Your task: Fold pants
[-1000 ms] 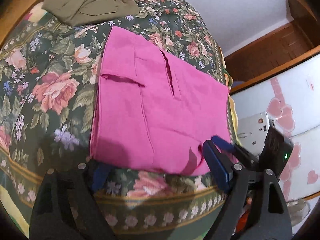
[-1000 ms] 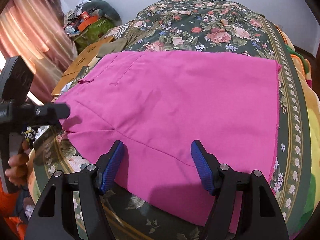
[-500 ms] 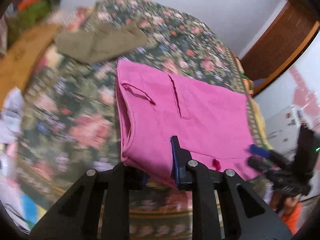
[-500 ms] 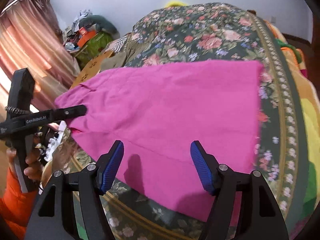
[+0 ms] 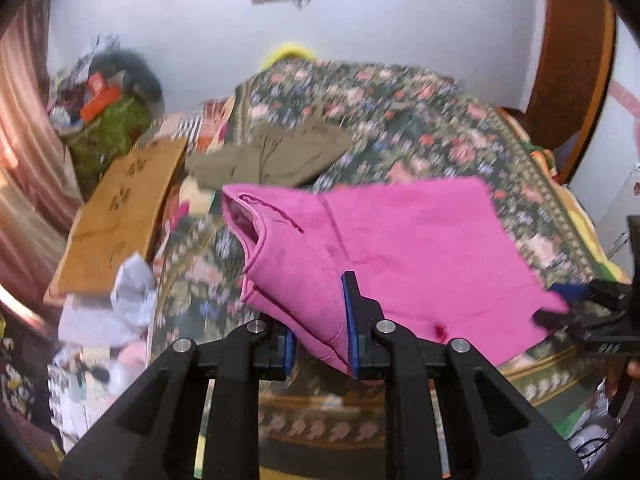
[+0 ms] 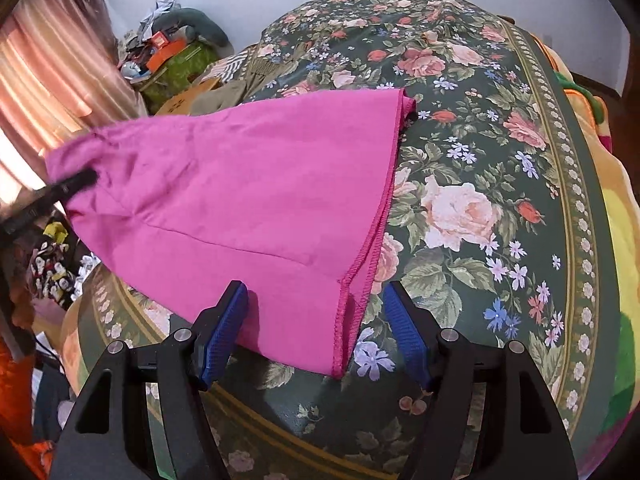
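Folded pink pants [image 5: 400, 240] lie on the flowered bedspread [image 5: 420, 120]. My left gripper [image 5: 320, 344] is shut on the waist corner of the pants and holds it raised off the bed. In the right wrist view the pants [image 6: 248, 184] stretch from the left gripper at the far left down to my right gripper [image 6: 316, 332], which is open with the hem end of the pants lying between its blue pads [image 6: 224, 328]. The right gripper also shows at the right edge of the left wrist view [image 5: 580, 304].
Olive-green folded clothing [image 5: 272, 156] lies on the bed behind the pants. A cardboard box [image 5: 120, 216] and a cluttered pile [image 5: 104, 92] stand to the left of the bed. Bare bedspread [image 6: 500, 200] lies right of the pants.
My left gripper closed on the waist corner and lifted it, pulling the pants left. The pants' right edge slid left across the bed, so the hem now sits between the open right jaws.
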